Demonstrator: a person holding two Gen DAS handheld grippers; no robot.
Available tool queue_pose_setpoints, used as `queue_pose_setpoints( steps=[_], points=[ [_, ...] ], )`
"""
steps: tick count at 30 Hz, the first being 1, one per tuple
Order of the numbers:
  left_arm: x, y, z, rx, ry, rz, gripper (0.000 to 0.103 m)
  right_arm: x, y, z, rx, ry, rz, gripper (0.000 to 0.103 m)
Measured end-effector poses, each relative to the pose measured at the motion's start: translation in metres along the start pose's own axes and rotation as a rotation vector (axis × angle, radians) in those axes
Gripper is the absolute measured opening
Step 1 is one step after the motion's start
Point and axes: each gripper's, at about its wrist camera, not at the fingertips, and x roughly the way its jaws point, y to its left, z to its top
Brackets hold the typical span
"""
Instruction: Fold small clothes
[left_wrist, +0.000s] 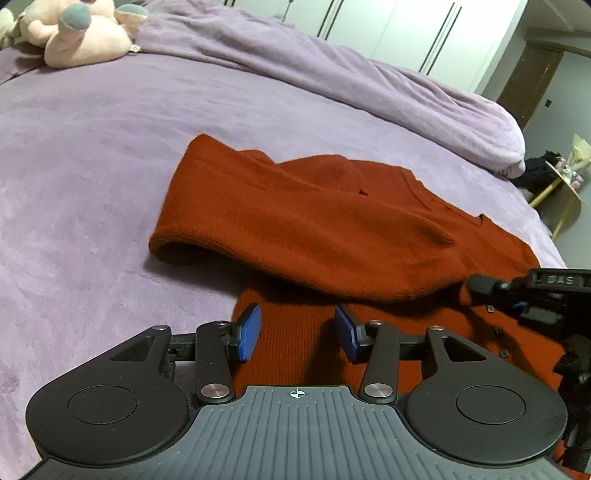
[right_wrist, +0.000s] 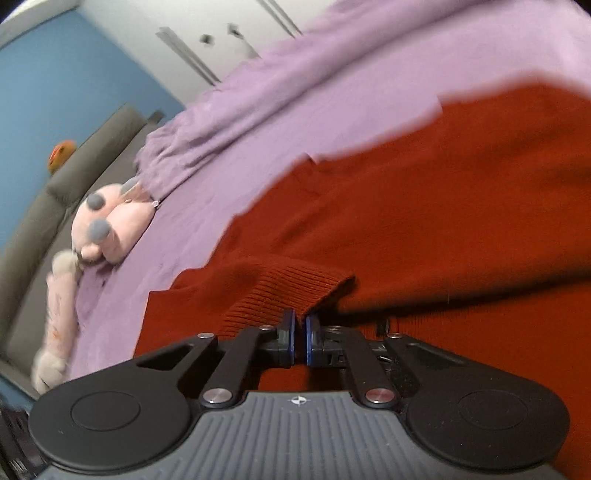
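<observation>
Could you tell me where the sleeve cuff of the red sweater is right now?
In the right wrist view, the ribbed sleeve cuff sits low at centre, pinched by the right hand-held gripper, above the red sweater.

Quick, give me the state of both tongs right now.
Left tongs: open, empty, above the red sweater.
Right tongs: shut on the sweater's ribbed cuff.

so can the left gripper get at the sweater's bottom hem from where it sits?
Probably yes. The left gripper is open with the red sweater hem directly between its fingers and nothing in between. The right gripper, shut on the sleeve cuff, is off to the side.
</observation>
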Motion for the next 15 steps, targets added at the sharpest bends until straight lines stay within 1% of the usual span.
queue_pose_setpoints(
  steps=[2,3,4,6,7,8,10,11,13,14,15],
  points=[
    [0.001,-0.001,0.002,0.005,-0.006,0.01,0.05,-0.017,0.01,0.009,-0.101,-0.088,-0.051,0.004],
    [0.002,-0.002,0.004,0.009,-0.008,0.018,0.05,-0.026,0.01,0.014,-0.122,-0.12,-0.072,0.004],
    [0.003,-0.003,0.005,0.012,-0.01,0.028,0.049,-0.036,0.01,0.02,-0.161,-0.169,-0.127,0.004],
    [0.005,-0.006,0.009,0.017,-0.017,0.046,0.05,-0.05,0.01,0.027,-0.267,-0.248,-0.272,0.004],
    [0.006,-0.008,0.011,0.019,-0.019,0.054,0.05,-0.055,0.006,0.03,-0.302,-0.269,-0.341,0.004],
    [0.007,-0.01,0.014,0.02,-0.019,0.06,0.05,-0.058,-0.002,0.034,-0.312,-0.271,-0.39,0.004],
    [0.011,-0.014,0.018,0.019,-0.017,0.064,0.05,-0.059,-0.023,0.04,-0.281,-0.245,-0.449,0.004],
    [0.014,-0.016,0.02,0.021,-0.015,0.062,0.05,-0.058,-0.032,0.041,-0.26,-0.23,-0.455,0.004],
    [0.019,-0.02,0.023,0.029,-0.004,0.054,0.05,-0.057,-0.054,0.043,-0.17,-0.18,-0.426,0.006],
    [0.022,-0.022,0.024,0.032,0.004,0.051,0.05,-0.057,-0.063,0.042,-0.12,-0.169,-0.408,0.006],
    [0.024,-0.024,0.024,0.038,0.01,0.053,0.05,-0.059,-0.071,0.041,-0.082,-0.164,-0.383,0.012]
  ],
)
